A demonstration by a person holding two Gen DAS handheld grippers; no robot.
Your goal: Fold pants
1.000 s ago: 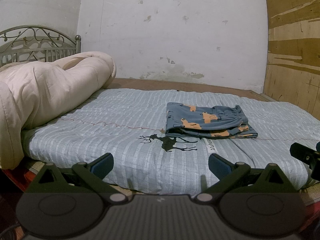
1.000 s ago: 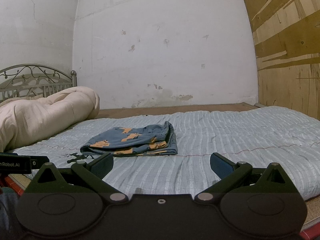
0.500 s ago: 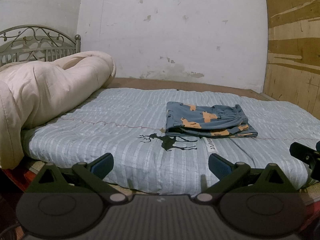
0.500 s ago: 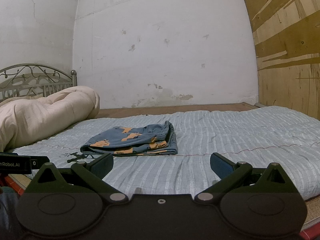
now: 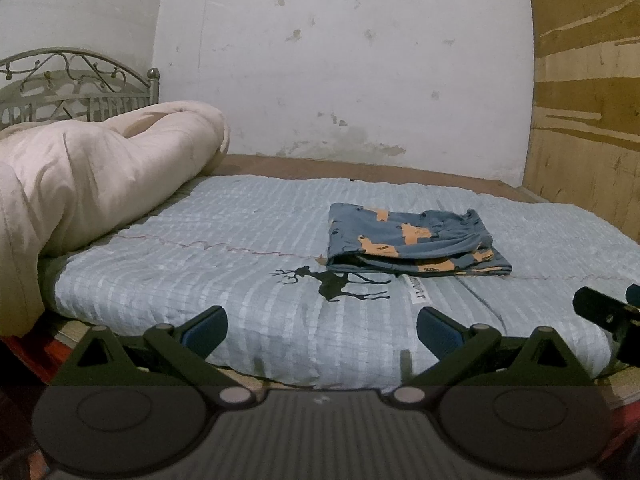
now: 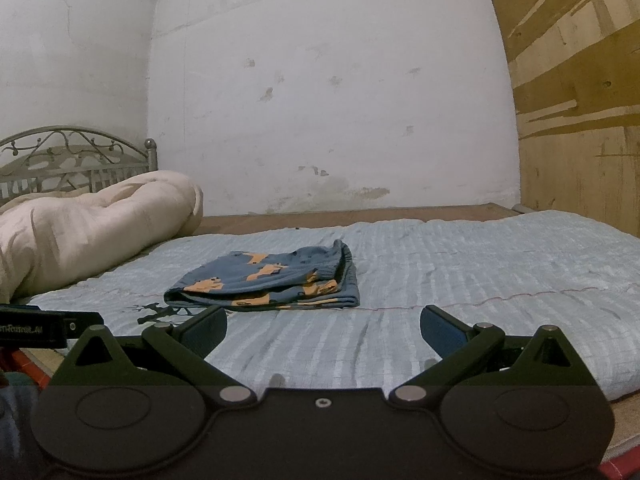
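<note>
Blue pants with orange animal prints (image 5: 412, 242) lie folded in a flat stack on the pale blue bedspread (image 5: 240, 248), right of centre in the left wrist view. My left gripper (image 5: 322, 326) is open over the bed's near edge, well short of the pants, nothing between its fingers. The right wrist view shows the same folded pants (image 6: 268, 280) left of centre. My right gripper (image 6: 323, 326) is open and empty, just in front of the stack. Part of the right gripper's body (image 5: 608, 312) pokes in at the left wrist view's right edge.
A rolled cream duvet (image 5: 92, 184) fills the bed's left side under a metal headboard (image 5: 76, 84). A white wall (image 5: 344, 64) stands behind, wooden panelling (image 5: 584, 112) to the right. A black deer print (image 5: 340, 286) marks the bedspread near the pants.
</note>
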